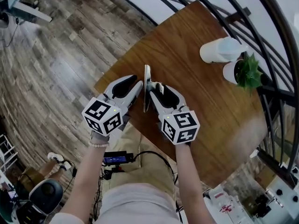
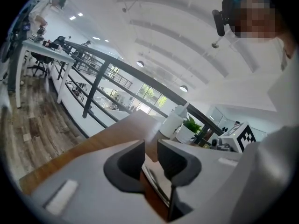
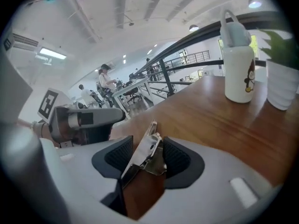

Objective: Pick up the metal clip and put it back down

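Metal clip (image 3: 148, 148) stands between wide right fingers (image 3: 117, 158) | left fingers (image 2: 128, 164) narrow, empty

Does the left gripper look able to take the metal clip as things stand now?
Probably not cleanly. The metal clip sits between the open jaws of the right gripper, which flank it on both sides; the left gripper is beside it, jaws barely apart.

Metal clip (image 1: 146, 88) on table (image 1: 205, 106)
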`<state>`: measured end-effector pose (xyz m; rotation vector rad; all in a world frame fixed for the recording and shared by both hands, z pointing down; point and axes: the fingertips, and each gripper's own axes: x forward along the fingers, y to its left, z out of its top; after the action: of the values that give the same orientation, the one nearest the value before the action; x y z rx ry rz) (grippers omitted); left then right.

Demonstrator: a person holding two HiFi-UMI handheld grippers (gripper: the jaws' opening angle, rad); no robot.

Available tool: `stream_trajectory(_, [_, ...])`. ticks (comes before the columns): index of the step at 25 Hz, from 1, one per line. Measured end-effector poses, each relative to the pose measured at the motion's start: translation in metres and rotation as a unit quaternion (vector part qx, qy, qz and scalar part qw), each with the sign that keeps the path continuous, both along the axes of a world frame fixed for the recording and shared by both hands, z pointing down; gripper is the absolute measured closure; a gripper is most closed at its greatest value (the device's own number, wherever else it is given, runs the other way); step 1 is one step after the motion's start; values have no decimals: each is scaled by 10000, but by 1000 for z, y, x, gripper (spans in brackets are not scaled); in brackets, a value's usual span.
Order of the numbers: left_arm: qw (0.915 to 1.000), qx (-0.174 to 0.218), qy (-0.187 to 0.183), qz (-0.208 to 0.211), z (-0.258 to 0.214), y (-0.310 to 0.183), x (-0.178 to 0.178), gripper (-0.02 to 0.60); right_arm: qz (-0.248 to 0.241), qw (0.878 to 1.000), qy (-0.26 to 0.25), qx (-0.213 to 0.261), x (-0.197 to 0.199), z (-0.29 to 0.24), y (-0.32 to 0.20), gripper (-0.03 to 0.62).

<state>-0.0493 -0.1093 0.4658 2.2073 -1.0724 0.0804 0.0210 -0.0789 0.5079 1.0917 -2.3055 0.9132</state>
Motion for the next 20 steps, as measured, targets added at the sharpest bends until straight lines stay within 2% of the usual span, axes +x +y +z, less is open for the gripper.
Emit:
stream_trajectory(3, [9999,85,-107,19,-4,4,-1,522,111,9993,127,345,5,-11,-5,389])
stream_trajectory(6, [9998,168,-86,-33,-10,6,-2,580,217,9964,381,723,15,-21,-9,500])
stream_trajectory(7, [9998,199,-63,-71,-13,7,-2,580,241,9955,439,806,18,-25,-9,569])
stream_trajectory(13, [9987,420,-141,-251,-35,12,-8,580,308,9929,470,1051,26,-48,-6,571])
stream_trajectory(20, [9940,988,-443,-146,-83,24,-5,580,260,9891,249,1429,23,-90,2,571])
